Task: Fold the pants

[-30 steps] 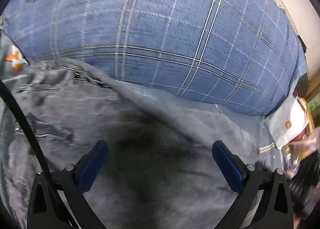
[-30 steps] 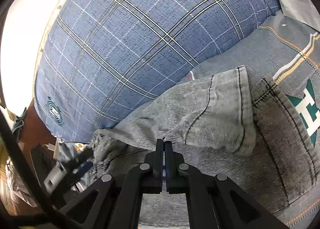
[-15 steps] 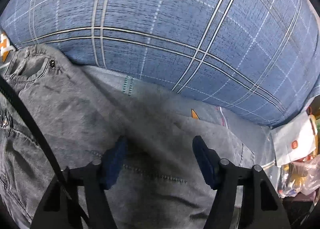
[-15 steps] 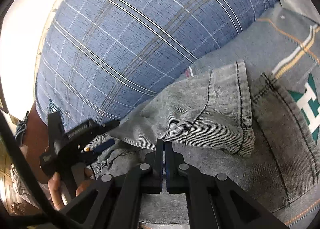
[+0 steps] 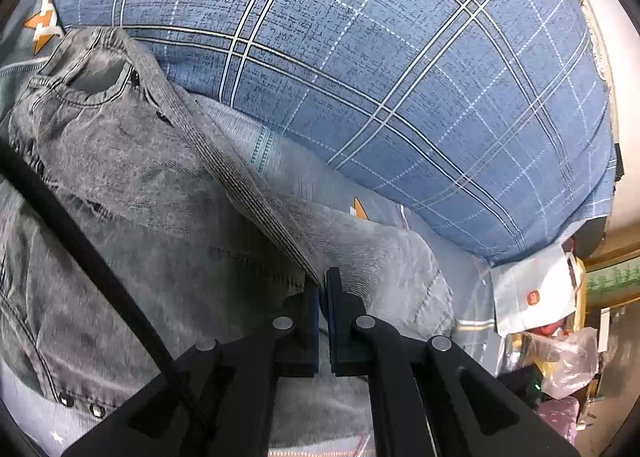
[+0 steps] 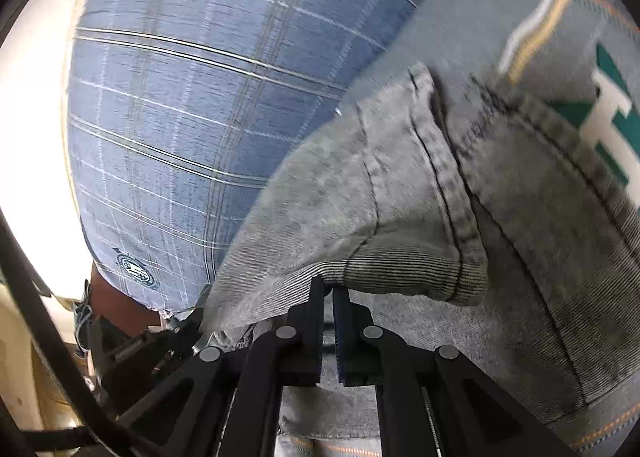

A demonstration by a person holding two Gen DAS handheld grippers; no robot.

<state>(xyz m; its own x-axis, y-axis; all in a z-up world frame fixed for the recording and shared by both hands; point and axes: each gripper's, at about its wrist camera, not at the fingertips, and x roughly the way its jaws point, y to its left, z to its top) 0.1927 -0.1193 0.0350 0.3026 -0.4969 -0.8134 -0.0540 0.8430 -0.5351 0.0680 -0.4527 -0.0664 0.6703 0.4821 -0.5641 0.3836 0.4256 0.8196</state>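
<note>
Left wrist view: left tongs point(image 5: 323, 289) clamped on grey pants point(image 5: 152, 193) side seam; right tongs point(image 6: 327, 293) pinch hem fold, beside blue plaid pillow point(image 6: 192, 105) on bed point(image 5: 452, 257).

Left tool point(image 5: 323, 285) — clamped on pants point(image 5: 160, 193)

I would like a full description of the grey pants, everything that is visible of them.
The grey pants look like washed, faded denim with dark stitched seams. The left wrist view shows the waistband, a curved front pocket opening and metal rivets; the right wrist view shows a hemmed leg end folded back over the other leg. They lie rumpled on a grey printed bedsheet, beside a blue plaid pillow. The left gripper is shut on a raised ridge of fabric, and the right gripper pinches a fold near the hem.
</note>
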